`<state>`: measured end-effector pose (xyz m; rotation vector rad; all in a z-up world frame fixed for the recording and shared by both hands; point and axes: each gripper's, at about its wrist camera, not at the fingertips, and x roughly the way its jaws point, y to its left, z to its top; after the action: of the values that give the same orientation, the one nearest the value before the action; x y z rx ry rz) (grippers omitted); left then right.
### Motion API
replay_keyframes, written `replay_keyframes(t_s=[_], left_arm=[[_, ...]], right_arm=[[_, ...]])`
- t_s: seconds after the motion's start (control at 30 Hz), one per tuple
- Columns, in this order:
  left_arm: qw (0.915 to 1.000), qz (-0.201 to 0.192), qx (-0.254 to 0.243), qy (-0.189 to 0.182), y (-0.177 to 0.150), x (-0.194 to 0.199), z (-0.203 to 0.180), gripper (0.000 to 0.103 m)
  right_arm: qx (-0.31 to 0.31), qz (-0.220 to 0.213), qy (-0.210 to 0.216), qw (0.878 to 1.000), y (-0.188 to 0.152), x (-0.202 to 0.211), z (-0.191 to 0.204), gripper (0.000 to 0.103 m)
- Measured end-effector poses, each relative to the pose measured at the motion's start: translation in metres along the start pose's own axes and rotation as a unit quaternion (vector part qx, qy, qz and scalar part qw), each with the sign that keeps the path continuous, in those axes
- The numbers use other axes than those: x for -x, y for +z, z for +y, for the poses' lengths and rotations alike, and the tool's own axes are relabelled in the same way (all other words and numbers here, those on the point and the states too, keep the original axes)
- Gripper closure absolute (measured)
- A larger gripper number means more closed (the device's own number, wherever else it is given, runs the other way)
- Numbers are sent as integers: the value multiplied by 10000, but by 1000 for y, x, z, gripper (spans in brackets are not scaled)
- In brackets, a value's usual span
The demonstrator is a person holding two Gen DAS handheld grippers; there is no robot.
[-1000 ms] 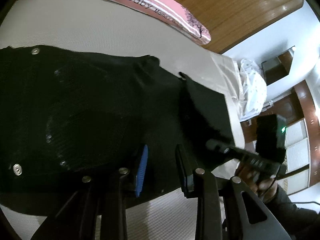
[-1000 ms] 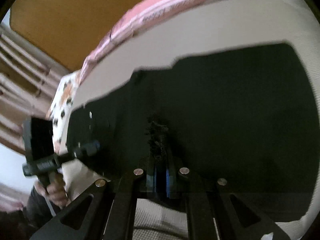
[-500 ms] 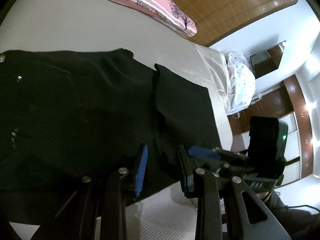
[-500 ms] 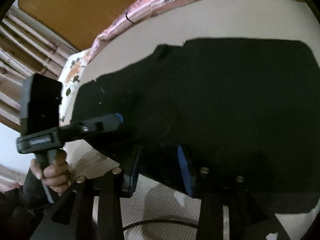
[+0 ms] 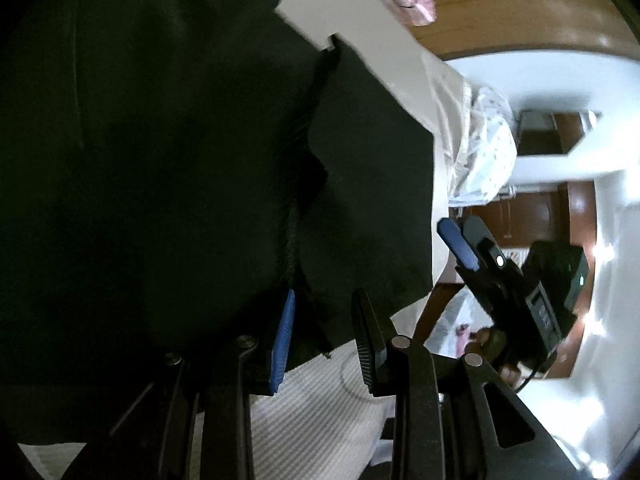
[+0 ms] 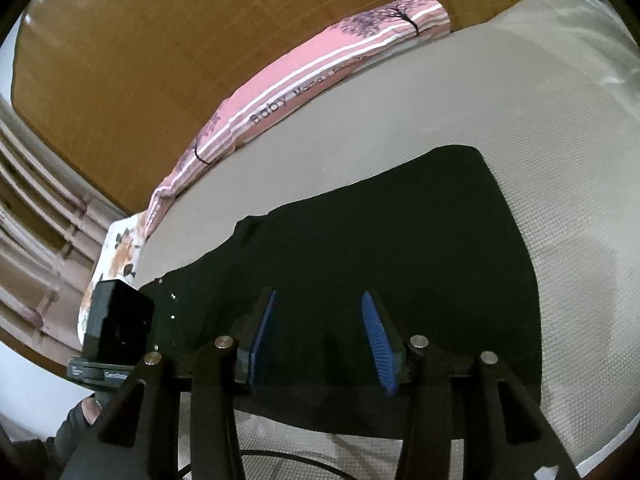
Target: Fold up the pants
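Black pants [image 6: 400, 248] lie flat across the pale bed sheet [image 6: 560, 160], with one layer folded over along a seam [image 5: 296, 184]. My left gripper [image 5: 324, 340] hovers low at the near edge of the pants. That seam and edge run in between its blue pad and black pad, which stand apart without pressing the cloth. My right gripper [image 6: 320, 340] is above the pants near their front edge. Its jaws are opening and nothing is pinched between them. In the left wrist view, the right gripper's fingers [image 5: 460, 242] show off the bed's side, in a hand.
A pink striped bolster [image 6: 320, 68] lies along the wooden headboard [image 6: 160, 60]. A floral pillow [image 6: 120, 248] sits at the bed's corner. White spotted cloth [image 5: 488, 148] hangs beyond the bed's side. A thin cable [image 6: 280, 456] crosses the sheet in front of the pants.
My right gripper let go of a bunched pinch of the pants, opened and drew back and up. The left gripper slid along the pants and dipped toward their folded edge.
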<state>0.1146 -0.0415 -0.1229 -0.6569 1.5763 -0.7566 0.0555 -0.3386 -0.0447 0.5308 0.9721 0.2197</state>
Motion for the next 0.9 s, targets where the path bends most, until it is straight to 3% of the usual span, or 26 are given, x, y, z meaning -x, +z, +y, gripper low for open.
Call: replay_keyframes(t_s=[0.27, 0.37, 0.47, 0.7, 0.83, 0.9], left_arm=[[9999, 16, 132, 65, 0, -11, -11, 72], [9999, -49, 26, 145, -3, -13, -18, 86], [9996, -115, -108, 246, -8, -12, -23, 92], [9956, -449, -442, 695, -18, 9, -37, 95], [9916, -435, -527, 1095, -21, 13, -28, 95], [9907, -345, -318, 1279, -16, 8, -14, 94]], right_arm=[[69, -43, -82, 9999, 2, -2, 3, 61], [-14, -55, -117, 9999, 1, -2, 0, 61], [-71, -99, -149, 9998, 2, 0, -2, 61], [-149, -126, -165, 9997, 2, 1, -3, 61], [-219, -62, -193, 9996, 2, -2, -5, 61], [-271, 15, -262, 9993, 2, -5, -7, 61]])
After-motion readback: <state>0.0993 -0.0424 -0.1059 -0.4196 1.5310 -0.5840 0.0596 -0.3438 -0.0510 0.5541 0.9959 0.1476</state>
